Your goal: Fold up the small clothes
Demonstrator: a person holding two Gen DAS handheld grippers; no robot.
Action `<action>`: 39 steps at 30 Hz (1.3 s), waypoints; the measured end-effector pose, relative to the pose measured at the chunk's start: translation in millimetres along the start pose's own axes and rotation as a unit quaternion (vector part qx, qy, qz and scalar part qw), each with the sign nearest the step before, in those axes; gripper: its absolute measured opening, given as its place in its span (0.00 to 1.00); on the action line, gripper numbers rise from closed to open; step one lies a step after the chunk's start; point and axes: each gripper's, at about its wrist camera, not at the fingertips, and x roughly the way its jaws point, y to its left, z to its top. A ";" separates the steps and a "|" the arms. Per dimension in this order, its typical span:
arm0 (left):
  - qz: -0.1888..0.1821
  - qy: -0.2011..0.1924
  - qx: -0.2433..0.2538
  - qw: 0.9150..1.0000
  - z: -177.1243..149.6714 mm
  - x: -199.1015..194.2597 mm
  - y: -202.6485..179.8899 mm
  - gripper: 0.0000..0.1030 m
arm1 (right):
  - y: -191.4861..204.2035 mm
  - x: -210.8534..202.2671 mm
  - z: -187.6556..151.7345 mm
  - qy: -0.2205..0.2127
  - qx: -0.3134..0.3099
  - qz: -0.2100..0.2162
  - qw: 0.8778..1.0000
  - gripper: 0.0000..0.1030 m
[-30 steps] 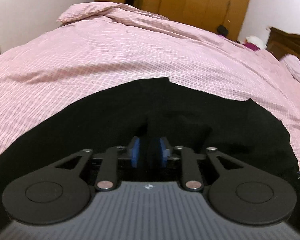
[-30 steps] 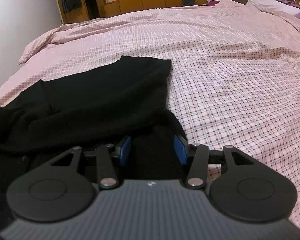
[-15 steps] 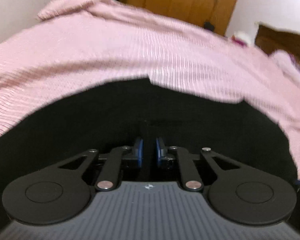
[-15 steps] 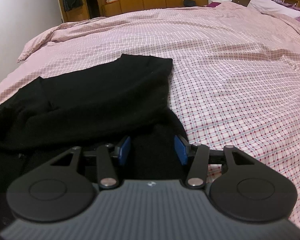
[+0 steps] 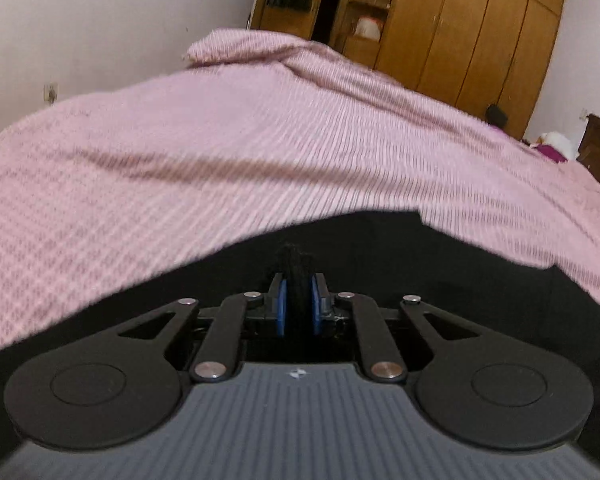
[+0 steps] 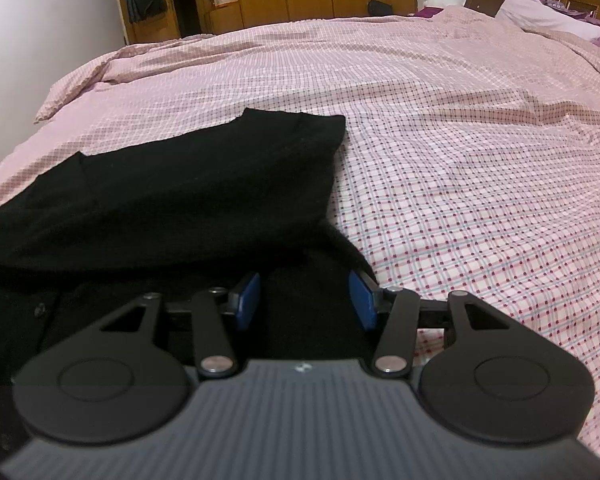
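- Since a second ago my left view has tipped up: more wall and wardrobe show, the bedcover is streaked with motion blur, and the left pads, which stood a little apart around cloth, have drawn in on it. I read that as a lift of the pinched cloth. The right view has scarcely changed.
- The bedcover is the work surface — wide and soft, so the cloth can be laid and dragged without snagging.
- The black garment lies on the near left part of the bed in the right view, one layer already turned over another, its far edge square.
- The right gripper rests low with its blue pads apart, straddling the garment's near right corner; I judge it is pinning or waiting there while the other side moves.
- The left gripper is clamped on a ridge of black cloth that stands up between its pads — held for carrying a fold over.
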 end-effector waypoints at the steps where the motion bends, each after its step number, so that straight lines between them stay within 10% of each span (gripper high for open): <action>1: -0.004 0.006 0.000 1.000 -3.1 -1.2 3.2 0.15 | -0.2 -1.0 1.8 0.002 0.002 0.001 1.000 0.50; 6: -0.038 0.000 -0.013 0.999 -1.6 -12.6 15.3 0.22 | -11.2 -9.9 21.3 -0.010 0.035 0.030 0.999 0.50; 10: -0.048 -0.002 -0.008 0.999 10.3 -9.8 16.6 0.53 | -19.5 -7.4 43.1 -0.026 0.056 0.037 0.997 0.50; 14: -0.053 -0.001 0.012 0.999 14.8 1.9 8.4 0.64 | -25.3 13.6 64.2 -0.027 0.069 0.038 0.997 0.51; 39: -0.021 0.071 0.057 0.996 9.5 44.1 -13.7 0.72 | -23.2 75.1 66.4 0.008 0.045 0.030 0.999 0.52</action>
